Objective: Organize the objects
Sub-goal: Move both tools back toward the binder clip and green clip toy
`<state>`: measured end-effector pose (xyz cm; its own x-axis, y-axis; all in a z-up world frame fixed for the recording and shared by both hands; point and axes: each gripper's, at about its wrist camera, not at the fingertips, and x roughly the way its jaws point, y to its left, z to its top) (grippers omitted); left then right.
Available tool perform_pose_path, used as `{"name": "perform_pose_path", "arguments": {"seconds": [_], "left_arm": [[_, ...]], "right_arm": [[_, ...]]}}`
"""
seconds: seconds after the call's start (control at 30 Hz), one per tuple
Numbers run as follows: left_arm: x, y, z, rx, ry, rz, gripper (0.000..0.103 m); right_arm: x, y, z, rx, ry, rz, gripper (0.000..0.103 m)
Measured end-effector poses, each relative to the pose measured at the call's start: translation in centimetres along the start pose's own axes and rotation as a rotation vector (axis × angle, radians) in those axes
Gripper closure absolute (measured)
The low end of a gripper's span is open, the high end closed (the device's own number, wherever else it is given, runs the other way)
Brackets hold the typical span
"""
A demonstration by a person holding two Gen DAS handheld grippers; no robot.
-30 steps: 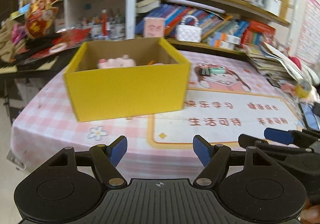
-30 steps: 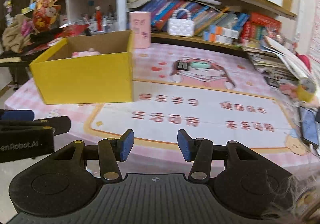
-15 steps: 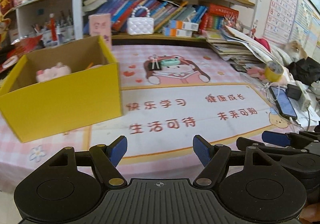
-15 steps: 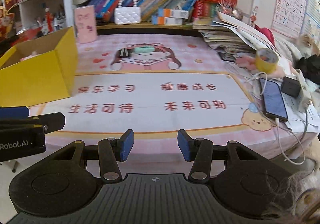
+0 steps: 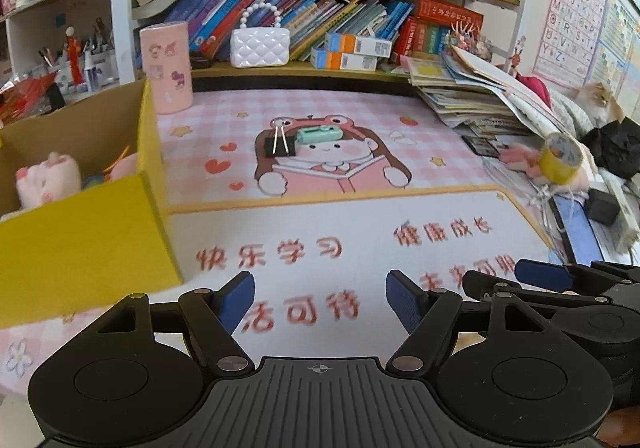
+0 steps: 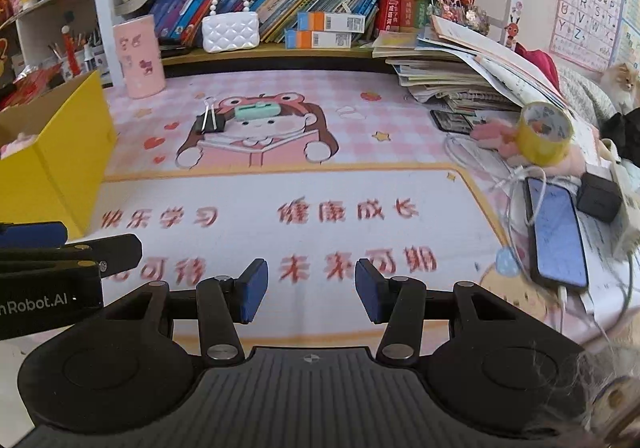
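My left gripper (image 5: 320, 298) and my right gripper (image 6: 307, 290) both hang over the near edge of the table, jaws apart and empty.

Two loose things wait toward the far edge, on the cartoon girl printed on the pink checked tablecloth (image 6: 400, 128): a black metal binder clip with silver wire handles (image 5: 279, 144) and, just beside it on its right, a small mint-green plastic block (image 5: 319, 134), perhaps an eraser or correction tape; I cannot tell which. I judge both light and stiff. The clip's wire handles look springy and would slide between my pads, so I would take it across its flat black body. The green block looks smooth; its long sides suit my jaws.

They probably belong in the yellow open-topped cardboard box (image 5: 80, 248) at the left edge, which already holds a soft pink plush toy (image 5: 48, 178).

The cloth lies flat and may bunch if I drag on it. Room is tight on the right: a stack of papers (image 6: 452, 88), a yellow tape roll (image 6: 544, 138), a phone (image 6: 558, 236) and cables. Bookshelves (image 5: 320, 20) rise behind the far edge.
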<state>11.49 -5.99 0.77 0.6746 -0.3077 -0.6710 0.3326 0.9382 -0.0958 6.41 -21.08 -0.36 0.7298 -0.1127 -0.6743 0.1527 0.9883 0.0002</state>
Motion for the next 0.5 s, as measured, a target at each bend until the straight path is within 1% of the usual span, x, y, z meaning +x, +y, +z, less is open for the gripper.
{"name": "perform_pose_path", "arguments": {"seconds": [0.27, 0.5], "left_arm": [[3.3, -1.1, 3.2, -0.029, -0.01, 0.052, 0.029], [6.0, -1.2, 6.2, -0.059, -0.026, 0.108, 0.029]], "right_arm": [[3.9, -2.3, 3.6, -0.019, -0.003, 0.049, 0.057], [6.9, -3.0, 6.3, -0.05, -0.014, 0.105, 0.057]]}}
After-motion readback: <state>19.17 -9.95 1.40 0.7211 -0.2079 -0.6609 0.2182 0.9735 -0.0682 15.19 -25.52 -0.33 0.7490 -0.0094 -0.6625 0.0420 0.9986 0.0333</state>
